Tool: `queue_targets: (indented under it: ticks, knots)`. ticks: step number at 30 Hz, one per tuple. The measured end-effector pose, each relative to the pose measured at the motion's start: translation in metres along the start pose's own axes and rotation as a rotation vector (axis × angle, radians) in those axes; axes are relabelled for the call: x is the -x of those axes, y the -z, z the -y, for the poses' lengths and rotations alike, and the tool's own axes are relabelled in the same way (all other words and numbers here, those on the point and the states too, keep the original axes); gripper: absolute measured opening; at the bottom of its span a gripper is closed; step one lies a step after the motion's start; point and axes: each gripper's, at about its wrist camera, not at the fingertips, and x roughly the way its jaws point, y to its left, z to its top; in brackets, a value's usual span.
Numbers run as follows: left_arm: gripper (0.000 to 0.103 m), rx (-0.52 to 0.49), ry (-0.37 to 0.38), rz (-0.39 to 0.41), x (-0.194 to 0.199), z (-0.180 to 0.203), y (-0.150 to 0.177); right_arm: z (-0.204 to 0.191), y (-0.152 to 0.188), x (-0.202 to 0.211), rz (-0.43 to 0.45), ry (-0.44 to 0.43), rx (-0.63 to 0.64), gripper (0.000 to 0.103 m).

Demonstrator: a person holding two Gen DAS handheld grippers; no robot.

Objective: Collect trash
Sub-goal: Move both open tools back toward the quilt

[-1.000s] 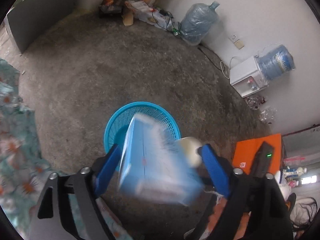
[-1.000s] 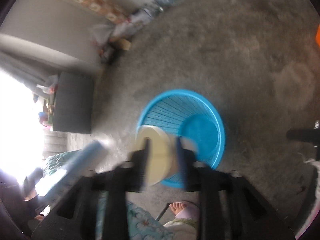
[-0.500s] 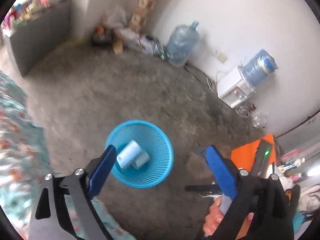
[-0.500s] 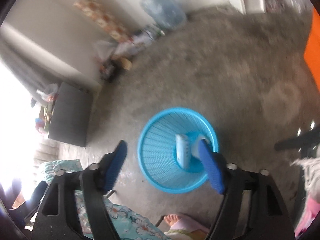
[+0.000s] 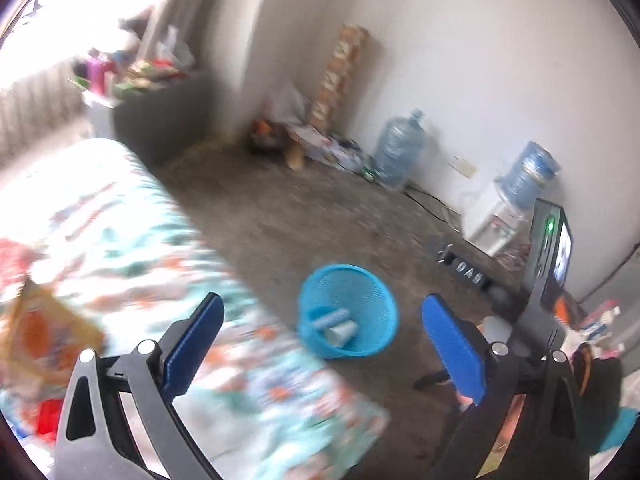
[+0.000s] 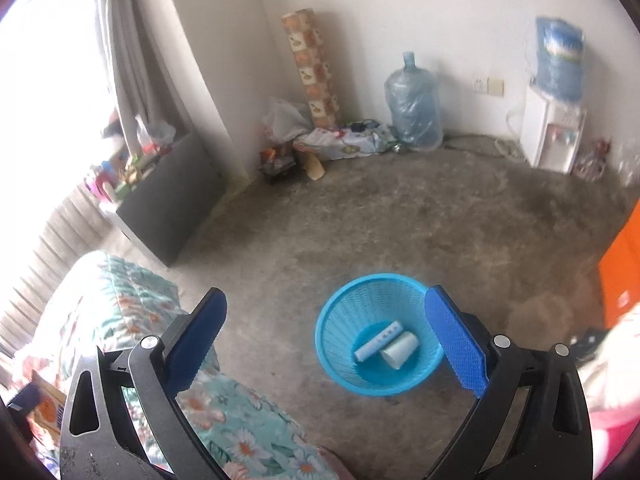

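Observation:
A blue mesh waste basket (image 6: 340, 312) stands on the concrete floor; it also shows in the left wrist view (image 5: 372, 292). Inside it lie a light-blue box (image 6: 378, 341) and a white paper cup (image 6: 400, 350), also seen in the left wrist view as the box (image 5: 330, 318) and the cup (image 5: 340, 332). My left gripper (image 5: 320, 340) is open and empty, high above the basket. My right gripper (image 6: 324, 336) is open and empty, above and left of the basket. An orange packet (image 5: 44, 332) lies on the bed at the left.
A bed with a floral cover (image 6: 120, 312) fills the lower left. A water jug (image 6: 414, 108), a dispenser (image 6: 554, 136), a patterned roll (image 6: 310, 68) and a bag pile stand along the far wall. A dark cabinet (image 6: 168, 204) stands by the curtain. An orange case (image 6: 622, 264) is at right.
The box and the cup left my grippers and dropped into the basket. Both grippers opened, then rose and pulled back; the left view swung towards the bed.

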Motion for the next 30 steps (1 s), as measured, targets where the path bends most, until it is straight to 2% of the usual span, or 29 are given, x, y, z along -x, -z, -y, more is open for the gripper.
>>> queue_targets:
  ticks: [6,9,11,13,14,16,17,22,23,24,26,30]
  knots:
    - [0.097,0.108,-0.102,0.093,0.074,-0.061,0.038,-0.048,0.015,0.022,0.059,0.041,0.238,0.095]
    - [0.097,0.189,-0.14,0.13,0.104,-0.087,0.061,-0.07,0.026,0.034,0.101,0.026,0.37,0.095]
    - [0.097,0.246,-0.146,0.157,0.124,-0.104,0.08,-0.078,0.034,0.041,0.114,-0.036,0.427,0.095]
    - [0.097,0.301,-0.146,0.192,0.143,-0.12,0.098,-0.083,0.039,0.046,0.1,-0.182,0.457,0.095]
    - [0.097,0.317,-0.145,0.205,0.15,-0.124,0.105,-0.086,0.043,0.05,0.076,-0.286,0.468,0.095]
    - [0.097,0.344,-0.135,0.226,0.162,-0.131,0.118,-0.089,0.051,0.053,0.046,-0.413,0.487,0.095]
    - [0.097,0.352,-0.128,0.232,0.165,-0.134,0.125,-0.092,0.059,0.054,0.0,-0.498,0.5,0.095]
    - [0.097,0.356,-0.107,0.241,0.17,-0.144,0.15,-0.108,0.091,0.05,-0.243,-0.724,0.495,0.094]
    - [0.097,0.354,-0.11,0.24,0.17,-0.145,0.151,-0.112,0.099,0.048,-0.297,-0.77,0.483,0.091]
    - [0.097,0.349,-0.113,0.237,0.169,-0.145,0.154,-0.115,0.107,0.044,-0.356,-0.801,0.473,0.084]
    - [0.097,0.327,-0.117,0.229,0.163,-0.141,0.156,-0.122,0.123,0.035,-0.463,-0.821,0.456,0.077]
    - [0.097,0.202,-0.159,0.23,0.155,-0.124,0.157,-0.135,0.137,0.02,-0.559,-0.767,0.422,0.061]
